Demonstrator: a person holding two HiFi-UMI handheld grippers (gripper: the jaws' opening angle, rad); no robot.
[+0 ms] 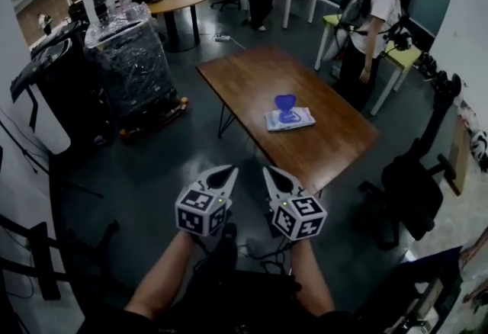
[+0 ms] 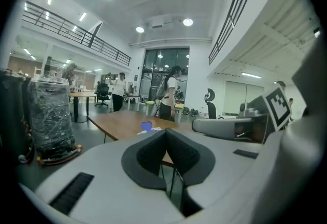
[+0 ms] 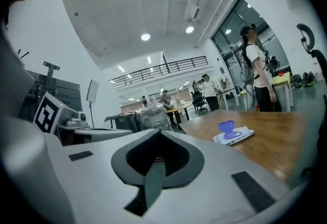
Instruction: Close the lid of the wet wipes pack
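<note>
While its blue lid point(image 1: 285, 103) stands raised, the wet wipes pack point(image 1: 290, 120) is seen lying flat near the middle of the brown wooden tabletop point(image 1: 252, 77), somewhat toward the near end. The soft, light white pack is judged likely to slide or crumple if shoved, so the stiff, rounded plastic lid is best pressed down at its top. Both the left tongs point(image 1: 228, 172) and the right tongs point(image 1: 270, 174) are held pressed together, empty, well short of the near edge.
</note>
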